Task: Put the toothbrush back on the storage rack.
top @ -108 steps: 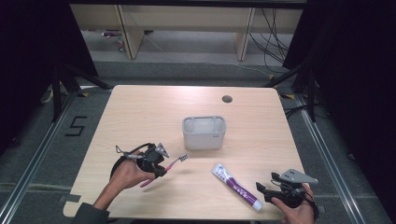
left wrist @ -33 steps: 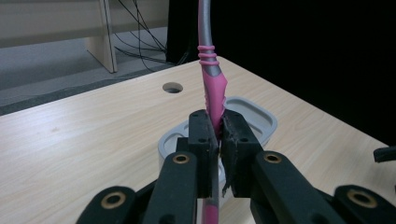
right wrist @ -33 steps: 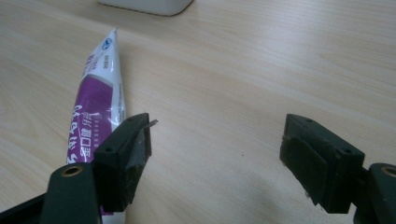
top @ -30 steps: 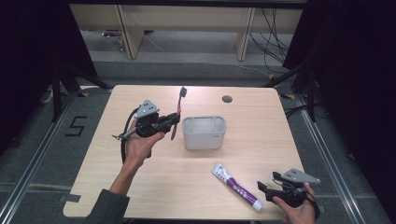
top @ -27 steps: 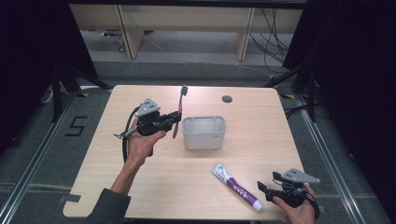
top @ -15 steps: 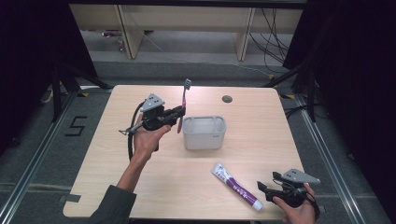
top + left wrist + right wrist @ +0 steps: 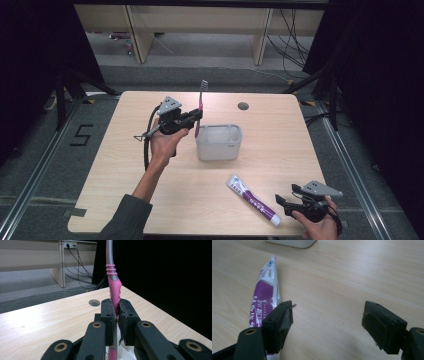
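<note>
My left gripper point(image 7: 196, 119) is shut on a pink and grey toothbrush point(image 7: 201, 102), held upright with its bristle head up. It hovers at the left rim of the white box point(image 7: 218, 142) in the middle of the table. In the left gripper view the pink handle point(image 7: 114, 291) is pinched between the jaws of the left gripper point(image 7: 117, 311), and the box's white rim point(image 7: 123, 352) shows below. My right gripper point(image 7: 284, 201) rests open near the table's front right edge. The purple and white toothpaste tube point(image 7: 252, 199) lies just left of it, beside the left jaw of the right gripper point(image 7: 327, 321), and nothing sits between the jaws.
A round cable hole point(image 7: 243, 106) sits in the tabletop behind the box. The table's far edge drops to a grey floor with desk legs and cables. Bare wood spreads left of and in front of the box.
My left hand has lifted the toothbrush from the table's front left, carried it back and right to the box's left rim and turned it upright. The right gripper has stayed put.
</note>
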